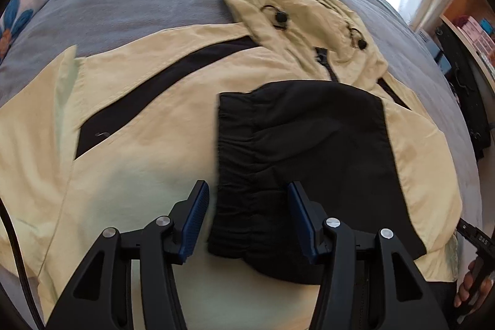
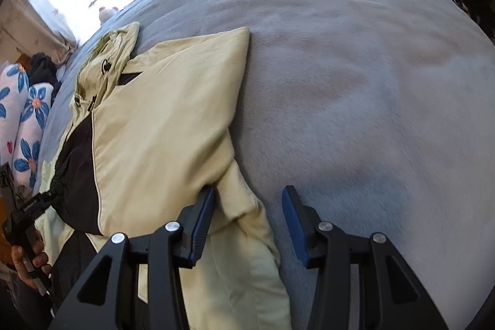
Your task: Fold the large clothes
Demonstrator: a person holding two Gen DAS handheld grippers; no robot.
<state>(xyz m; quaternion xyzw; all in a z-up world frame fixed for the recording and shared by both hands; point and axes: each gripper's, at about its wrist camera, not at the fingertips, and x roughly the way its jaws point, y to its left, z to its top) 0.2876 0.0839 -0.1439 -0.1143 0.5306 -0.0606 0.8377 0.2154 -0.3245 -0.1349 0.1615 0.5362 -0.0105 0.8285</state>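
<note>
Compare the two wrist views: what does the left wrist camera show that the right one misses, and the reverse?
Only the left wrist view shows the black cuffed sleeve folded across the chest, between the open left gripper. Only the right wrist view shows the jacket's folded edge at the open right gripper, with bare grey blanket beyond. Both show the cream jacket, its hood and the floral pillows.
</note>
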